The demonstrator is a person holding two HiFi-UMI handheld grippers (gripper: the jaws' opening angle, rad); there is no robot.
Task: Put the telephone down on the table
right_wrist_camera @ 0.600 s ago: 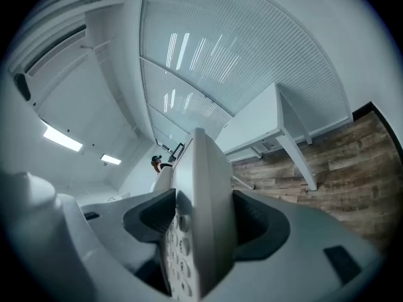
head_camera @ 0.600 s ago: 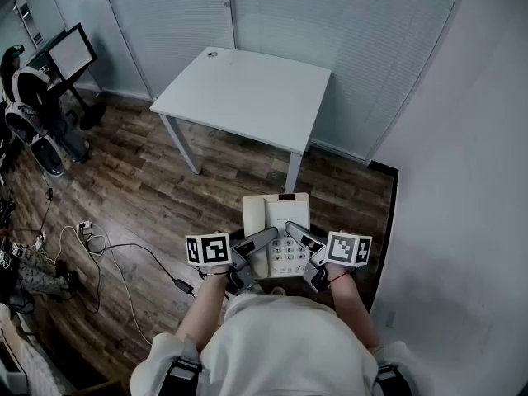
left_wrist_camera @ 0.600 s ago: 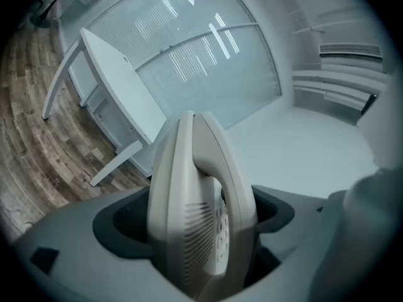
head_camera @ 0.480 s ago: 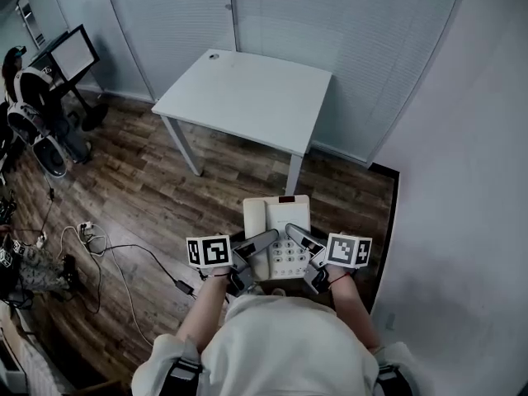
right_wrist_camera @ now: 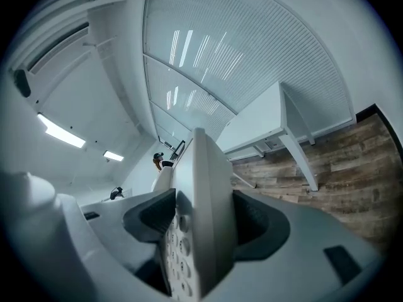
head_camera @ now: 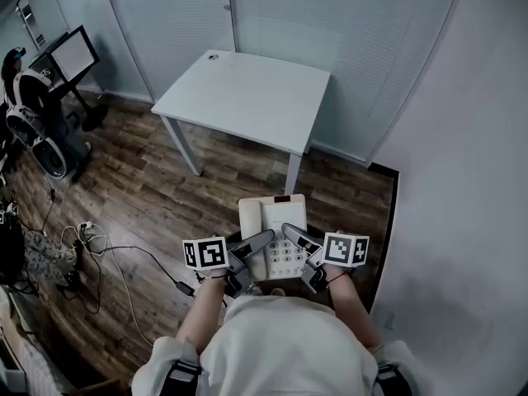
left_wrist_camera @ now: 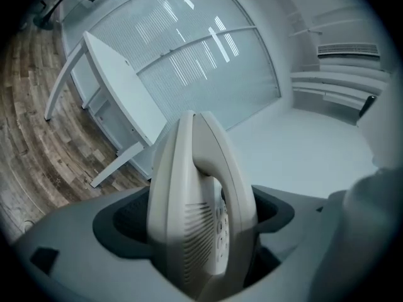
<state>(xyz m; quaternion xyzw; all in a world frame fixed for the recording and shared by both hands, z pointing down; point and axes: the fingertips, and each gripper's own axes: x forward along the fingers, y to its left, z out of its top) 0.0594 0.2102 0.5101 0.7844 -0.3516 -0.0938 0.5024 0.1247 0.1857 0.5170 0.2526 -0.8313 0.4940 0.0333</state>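
A cream desk telephone [head_camera: 272,225] with its handset on the cradle hangs in the air over the wooden floor, close to my body. My left gripper [head_camera: 257,242] is shut on its left edge and my right gripper [head_camera: 294,236] is shut on its right edge. In the left gripper view the telephone [left_wrist_camera: 200,212] stands edge-on between the dark pads, and in the right gripper view its keypad side [right_wrist_camera: 198,222] fills the gap the same way. The white table [head_camera: 247,97] stands ahead, a step away, with its top bare except for a small round fitting near the far left corner.
A frosted window wall runs behind the table [left_wrist_camera: 116,96]. A plain white wall closes the right side. Cables and a power strip [head_camera: 87,242] lie on the floor at the left. Farther left a person [head_camera: 25,110] sits by a monitor on a stand [head_camera: 70,54].
The telephone and both grippers have edged a little to the left in the head view. The grip on both sides is the same.
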